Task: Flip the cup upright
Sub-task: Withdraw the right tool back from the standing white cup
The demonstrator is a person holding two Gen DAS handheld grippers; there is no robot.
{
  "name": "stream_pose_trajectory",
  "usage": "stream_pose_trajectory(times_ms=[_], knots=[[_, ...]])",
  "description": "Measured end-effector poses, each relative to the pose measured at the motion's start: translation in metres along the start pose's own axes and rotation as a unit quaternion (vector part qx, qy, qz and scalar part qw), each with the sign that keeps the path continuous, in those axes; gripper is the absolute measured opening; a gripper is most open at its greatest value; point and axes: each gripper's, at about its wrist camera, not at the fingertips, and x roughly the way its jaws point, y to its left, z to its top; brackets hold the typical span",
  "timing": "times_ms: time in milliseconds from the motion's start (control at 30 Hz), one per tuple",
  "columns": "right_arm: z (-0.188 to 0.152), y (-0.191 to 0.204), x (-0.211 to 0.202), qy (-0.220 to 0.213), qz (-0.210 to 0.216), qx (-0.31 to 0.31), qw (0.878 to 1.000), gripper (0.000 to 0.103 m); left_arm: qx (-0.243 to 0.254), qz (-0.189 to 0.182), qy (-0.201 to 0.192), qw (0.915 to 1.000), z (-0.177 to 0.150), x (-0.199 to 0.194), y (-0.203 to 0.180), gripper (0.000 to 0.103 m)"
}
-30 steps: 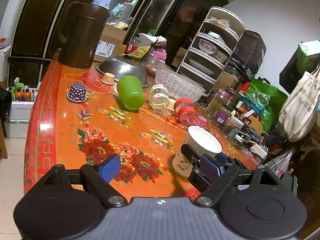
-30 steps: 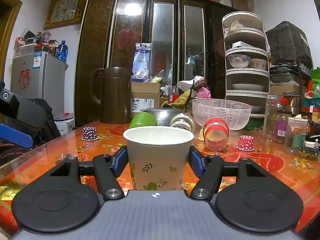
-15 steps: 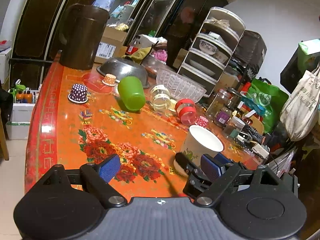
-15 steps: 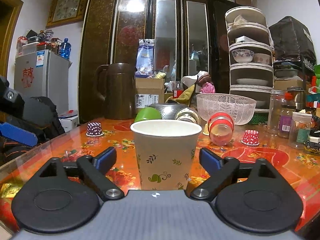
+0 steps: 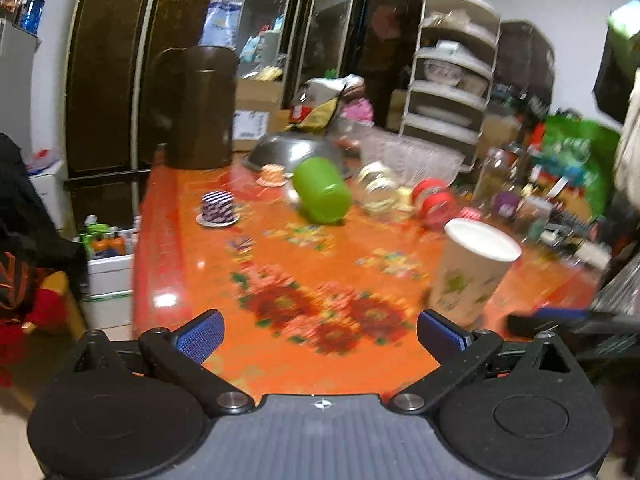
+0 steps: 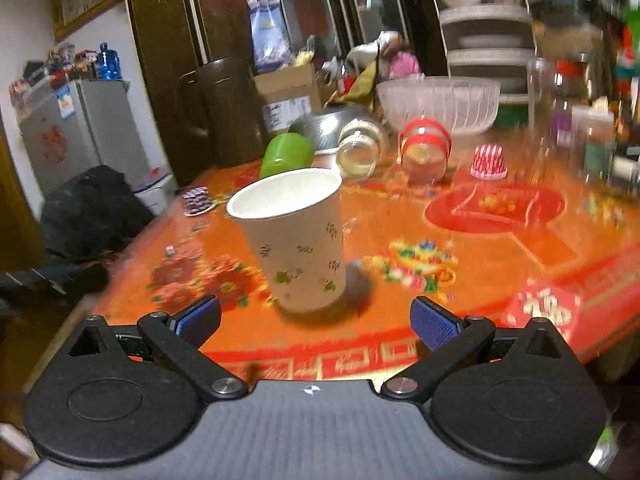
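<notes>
A white paper cup [image 6: 296,240] with green leaf prints stands upright, mouth up, on the red floral table [image 6: 460,232]. My right gripper [image 6: 316,320] is open and empty, just in front of the cup without touching it. The cup also shows in the left wrist view [image 5: 468,272], at the right. My left gripper [image 5: 320,336] is open and empty over the table's near edge, left of the cup. Both views are motion-blurred.
A green cup [image 5: 322,190] lies on its side further back, beside two tipped jars [image 5: 378,192], one with a red lid [image 5: 434,204]. Small cupcake liners [image 5: 218,208], a brown jug [image 5: 198,106], a metal bowl [image 5: 292,150] and a clear basket [image 6: 440,102] stand behind.
My right gripper opened, let go of the paper cup and pulled back and up. The left gripper swung and lowered, so the cup now sits to its right.
</notes>
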Motion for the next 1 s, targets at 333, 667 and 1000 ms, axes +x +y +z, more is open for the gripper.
stream_pose_trajectory(times_ms=[333,667,1000], knots=[[0.025,0.014,-0.094,-0.028,0.006,0.022,0.999,0.102,0.015,-0.076,-0.011,0.9969,0.027,-0.062,-0.026,0.103],[0.046,0.045,-0.170,-0.097,-0.036,-0.048,0.994,0.102,0.073,-0.075,-0.028,0.9941,0.059,-0.108,-0.086,0.103],[0.050,0.003,-0.105,-0.032,-0.047,0.001,0.998,0.102,0.048,-0.033,0.038,0.9975,0.055,-0.050,-0.081,0.103]])
